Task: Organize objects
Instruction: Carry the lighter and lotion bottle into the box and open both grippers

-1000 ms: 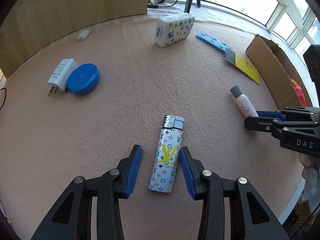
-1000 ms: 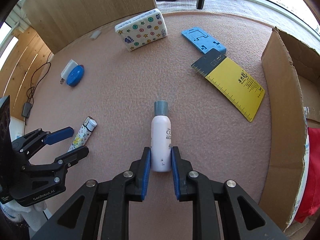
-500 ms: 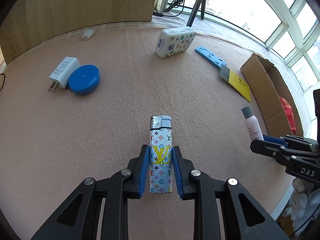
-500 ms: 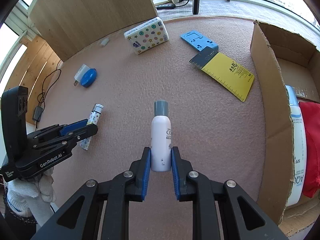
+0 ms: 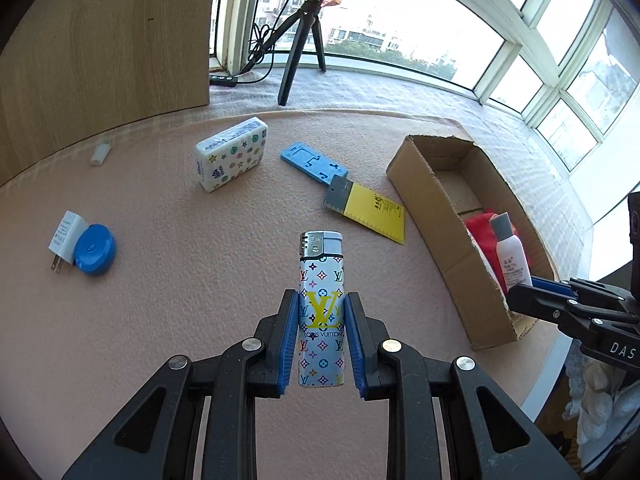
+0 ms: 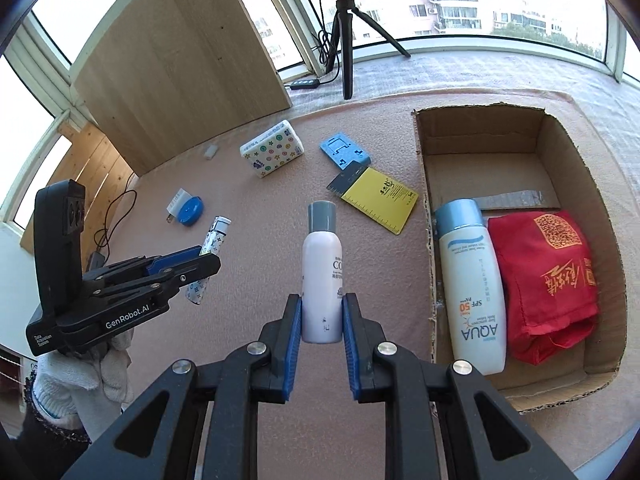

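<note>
Above the mat (image 5: 160, 280), my left gripper (image 5: 322, 336) clamps the lighter (image 5: 321, 280), right gripper (image 6: 322, 316) the bottle (image 6: 322, 276); next, carry both to the box (image 6: 568, 152).

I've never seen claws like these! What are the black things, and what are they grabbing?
They are hand-held grabbers; a person holds one in each hand, and each carries a camera looking along its fingers. The left gripper is clamped on a patterned lighter. The right gripper is clamped on a small white bottle. On the pink mat lie a tissue pack, a yellow ruler, a blue stand, a charger and a blue tape measure. A cardboard box holds a sunscreen bottle and red cloth.
</note>
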Available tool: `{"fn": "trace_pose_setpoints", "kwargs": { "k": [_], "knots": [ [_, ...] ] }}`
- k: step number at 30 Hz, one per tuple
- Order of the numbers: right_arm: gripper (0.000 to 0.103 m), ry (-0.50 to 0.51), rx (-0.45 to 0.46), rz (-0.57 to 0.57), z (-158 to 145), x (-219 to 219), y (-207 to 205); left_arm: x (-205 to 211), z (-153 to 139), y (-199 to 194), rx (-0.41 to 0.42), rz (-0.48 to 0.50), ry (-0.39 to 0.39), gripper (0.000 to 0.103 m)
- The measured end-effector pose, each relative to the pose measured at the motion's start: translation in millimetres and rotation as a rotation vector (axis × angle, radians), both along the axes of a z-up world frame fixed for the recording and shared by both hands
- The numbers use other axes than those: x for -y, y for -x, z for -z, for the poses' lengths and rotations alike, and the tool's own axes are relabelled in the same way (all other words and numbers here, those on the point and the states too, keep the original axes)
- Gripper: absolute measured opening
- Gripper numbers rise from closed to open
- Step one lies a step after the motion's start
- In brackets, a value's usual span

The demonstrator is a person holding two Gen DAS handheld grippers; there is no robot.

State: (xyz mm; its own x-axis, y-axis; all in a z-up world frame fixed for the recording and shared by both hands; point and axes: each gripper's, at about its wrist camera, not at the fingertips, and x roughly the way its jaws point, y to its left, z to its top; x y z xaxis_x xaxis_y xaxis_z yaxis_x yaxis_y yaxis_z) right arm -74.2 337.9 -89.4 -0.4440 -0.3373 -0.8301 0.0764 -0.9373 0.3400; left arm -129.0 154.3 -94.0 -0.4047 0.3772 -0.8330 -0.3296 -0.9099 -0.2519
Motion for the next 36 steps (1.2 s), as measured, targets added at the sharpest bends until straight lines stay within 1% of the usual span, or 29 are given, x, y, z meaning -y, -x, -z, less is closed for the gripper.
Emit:
{"fn": "trace_pose_setpoints", "kwargs": {
  "k": [5,9,15,21,25,27,28,29,30,31,36],
  "knots": [
    [0.018,-0.038,-0.032,0.071,-11.3,-37.7,-13.4,-46.5,-14.1,11.2,-0.030,0.059,-0.014,0.025],
    [0.018,-0.054,-0.035,0.125,-12.6,-67.4,-22.3,-85.1,-20.7,22.0,-0.049,0.108,-0.017,0.025],
    [0.018,-0.069,-0.030,0.177,-7.3,-99.3,-31.5,-137.4,-22.2,36.5,-0.056,0.154,-0.023,0.025],
    [0.018,-0.059,-0.016,0.200,1.7,-116.6,-34.0,-177.5,-15.9,41.9,-0.045,0.183,-0.020,0.025],
    [0.018,-0.057,-0.016,0.205,4.7,-123.1,-35.1,-187.8,-17.7,41.3,-0.051,0.193,-0.013,0.026],
    [0.018,-0.050,-0.015,0.204,6.1,-123.7,-34.1,-187.8,-19.3,40.6,-0.046,0.196,-0.013,0.039],
    [0.020,-0.044,-0.013,0.202,6.7,-123.3,-33.7,-186.3,-20.5,40.2,-0.052,0.192,-0.012,0.040],
    [0.023,-0.041,-0.008,0.200,7.5,-123.0,-32.9,-182.9,-21.6,40.0,-0.056,0.190,-0.011,0.040],
    [0.034,-0.038,-0.005,0.201,8.2,-122.5,-32.1,-180.8,-22.6,39.6,-0.058,0.188,-0.011,0.040],
    [0.043,-0.034,-0.008,0.207,7.9,-122.1,-31.7,-176.8,-24.3,39.0,-0.059,0.184,-0.012,0.040],
    [0.044,-0.027,-0.021,0.212,4.9,-116.3,-30.4,-155.9,-27.7,36.4,-0.060,0.159,-0.020,0.040]
  ]
}}
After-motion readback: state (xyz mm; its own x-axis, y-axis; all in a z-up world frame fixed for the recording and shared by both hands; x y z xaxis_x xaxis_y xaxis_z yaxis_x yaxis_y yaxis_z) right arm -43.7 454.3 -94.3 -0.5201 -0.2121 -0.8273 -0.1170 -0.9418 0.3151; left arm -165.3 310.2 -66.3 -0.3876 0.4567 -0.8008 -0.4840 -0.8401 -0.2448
